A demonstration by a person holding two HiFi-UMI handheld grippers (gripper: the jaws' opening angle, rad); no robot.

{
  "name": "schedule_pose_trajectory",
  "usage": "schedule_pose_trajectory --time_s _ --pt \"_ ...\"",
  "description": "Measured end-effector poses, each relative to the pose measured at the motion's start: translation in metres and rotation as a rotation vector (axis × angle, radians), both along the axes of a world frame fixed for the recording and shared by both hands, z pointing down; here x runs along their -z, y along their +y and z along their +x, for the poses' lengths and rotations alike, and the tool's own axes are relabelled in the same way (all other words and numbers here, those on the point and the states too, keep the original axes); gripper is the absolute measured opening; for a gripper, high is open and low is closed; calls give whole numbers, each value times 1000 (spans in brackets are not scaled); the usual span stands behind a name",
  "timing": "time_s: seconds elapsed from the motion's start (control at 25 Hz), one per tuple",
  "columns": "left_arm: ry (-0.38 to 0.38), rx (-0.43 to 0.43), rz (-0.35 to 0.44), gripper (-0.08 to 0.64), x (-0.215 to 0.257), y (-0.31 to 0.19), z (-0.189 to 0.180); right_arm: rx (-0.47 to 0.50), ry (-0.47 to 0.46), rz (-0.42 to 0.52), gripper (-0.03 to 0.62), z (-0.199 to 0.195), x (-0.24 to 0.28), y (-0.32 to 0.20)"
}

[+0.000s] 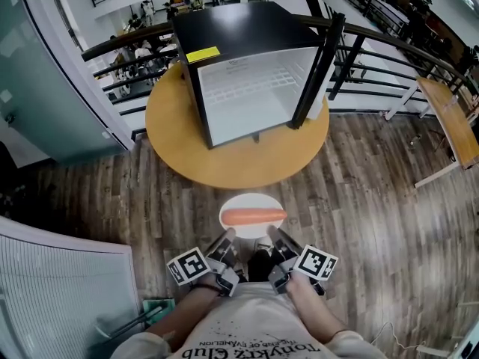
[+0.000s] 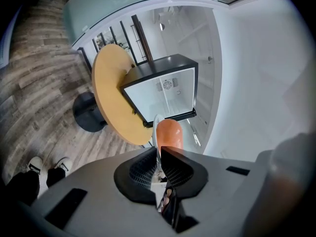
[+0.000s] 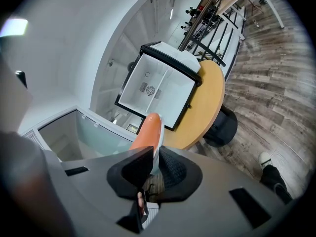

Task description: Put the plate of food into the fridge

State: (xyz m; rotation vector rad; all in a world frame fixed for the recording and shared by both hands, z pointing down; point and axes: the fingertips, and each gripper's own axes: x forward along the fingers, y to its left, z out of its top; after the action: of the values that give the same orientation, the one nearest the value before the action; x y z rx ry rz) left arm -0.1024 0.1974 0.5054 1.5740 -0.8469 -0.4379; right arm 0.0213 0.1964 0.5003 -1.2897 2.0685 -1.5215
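White plate [image 1: 253,200] with one long orange food piece [image 1: 254,216] lying across it is held level above the wood-plank floor [image 1: 359,200], just in front of the round wooden table [image 1: 224,167] and not touching it. The plate's near rim is pinched from both sides. The left gripper [image 1: 227,238] is clamped on its near-left edge and the right gripper [image 1: 275,236] on its near-right edge.

In the left gripper view the jaws are seen drawn narrow onto the thin plate rim [image 2: 157,132], with the orange food piece [image 2: 170,135] just beyond them. In the right gripper view the jaws are likewise closed tight on the plate [image 3: 159,137], and the orange food piece [image 3: 147,132] is seen past the tips.

A small black fridge [image 1: 254,73] stands on the table, well apart from the plate. Its door [image 1: 318,69] is swung open to the right, so that the white inside and a wire shelf [image 1: 254,81] are shown. A yellow label [image 1: 203,54] is stuck on its top front edge. A dark railing [image 1: 120,43] is seen behind the table.
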Motion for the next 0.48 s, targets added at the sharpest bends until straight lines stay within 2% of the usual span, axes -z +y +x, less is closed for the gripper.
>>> schedule_pose_trajectory --time_s 0.2,0.48 --pt "-4 -1 -1 40 -5 -23 8 -5 -14 -5 54 8 -7 -22" --pt "-12 19 -7 40 -12 -77 23 16 -32 -6 54 22 -14 -79"
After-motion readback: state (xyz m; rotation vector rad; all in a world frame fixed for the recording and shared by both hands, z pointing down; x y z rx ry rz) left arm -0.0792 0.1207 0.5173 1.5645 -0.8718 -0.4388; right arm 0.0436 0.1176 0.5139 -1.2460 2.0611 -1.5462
